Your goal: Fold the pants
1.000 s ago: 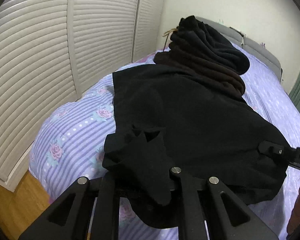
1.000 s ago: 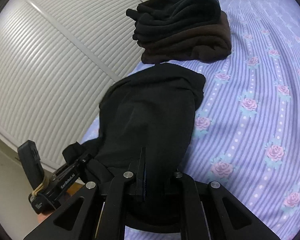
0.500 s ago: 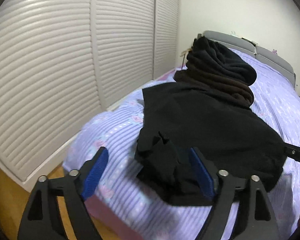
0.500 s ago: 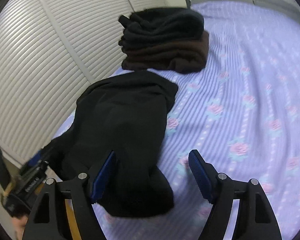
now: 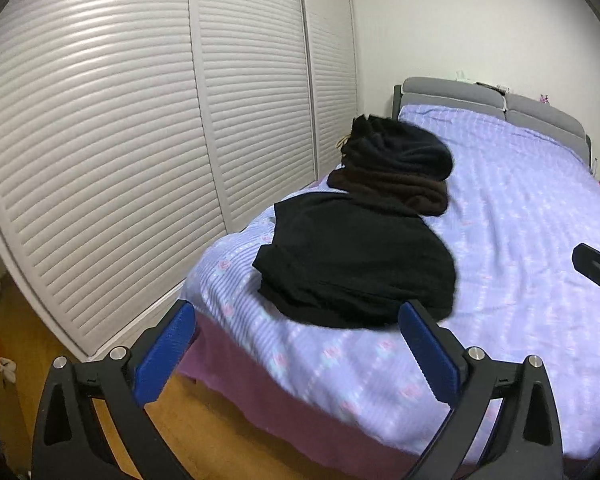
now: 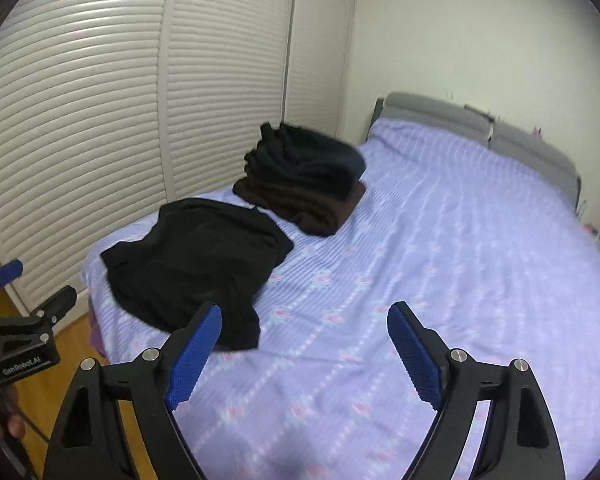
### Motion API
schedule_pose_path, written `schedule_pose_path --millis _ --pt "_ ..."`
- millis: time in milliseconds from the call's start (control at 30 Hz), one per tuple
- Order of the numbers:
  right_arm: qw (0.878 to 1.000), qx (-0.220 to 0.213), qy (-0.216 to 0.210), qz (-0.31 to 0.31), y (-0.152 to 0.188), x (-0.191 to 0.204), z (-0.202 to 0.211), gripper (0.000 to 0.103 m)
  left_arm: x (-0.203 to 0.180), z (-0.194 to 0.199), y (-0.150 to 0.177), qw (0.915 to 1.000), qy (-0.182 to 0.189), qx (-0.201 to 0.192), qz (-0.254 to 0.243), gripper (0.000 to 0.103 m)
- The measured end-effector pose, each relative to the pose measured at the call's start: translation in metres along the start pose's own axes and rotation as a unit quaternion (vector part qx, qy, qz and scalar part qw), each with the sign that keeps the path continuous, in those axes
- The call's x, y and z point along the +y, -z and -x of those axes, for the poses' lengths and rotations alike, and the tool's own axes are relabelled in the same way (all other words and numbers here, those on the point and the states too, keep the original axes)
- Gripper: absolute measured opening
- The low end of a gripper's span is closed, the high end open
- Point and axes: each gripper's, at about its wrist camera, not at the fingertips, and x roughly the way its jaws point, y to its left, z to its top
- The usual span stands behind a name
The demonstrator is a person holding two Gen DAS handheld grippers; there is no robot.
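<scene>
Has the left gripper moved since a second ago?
Yes. The left gripper has let go of the black pants and pulled back and up from the bed; its jaws are opening, empty.

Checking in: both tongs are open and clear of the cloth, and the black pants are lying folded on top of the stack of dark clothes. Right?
Not quite. The black pants lie on the bedspread in front of the stack of dark clothes, not on it, as the right wrist view shows. The rest holds: the left tongs and right tongs are opening, with nothing between them.
</scene>
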Motion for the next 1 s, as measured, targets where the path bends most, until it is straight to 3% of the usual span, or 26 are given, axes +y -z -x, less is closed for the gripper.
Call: schedule_pose_path --millis 133,300,500,700,1000 --pt "0.999 -0.027 0.01 -0.022 0.003 -0.019 0.063 0.095 -0.01 0.059 0.0 0.9998 0.004 -0.016 0.007 0.103" --pt "0.998 -0.036 0.012 -0.045 0.008 -0.039 0.125 0.095 -0.024 0.115 0.001 0.9994 0.013 -0.028 0.015 0.103" --pt "0.997 -0.048 0.032 -0.052 0.025 -0.061 0.2 0.095 -0.052 0.177 0.005 0.9978 0.055 -0.036 0.009 0.103" --pt "0.99 -0.062 0.099 -0.083 0.051 -0.112 0.272 0.095 -0.104 0.224 0.003 0.9922 0.112 -0.053 -0.017 0.103" --pt "0.967 -0.064 0.205 -0.138 0.091 -0.196 0.357 0.1 -0.196 0.27 0.003 0.9757 0.197 -0.066 -0.07 0.103"
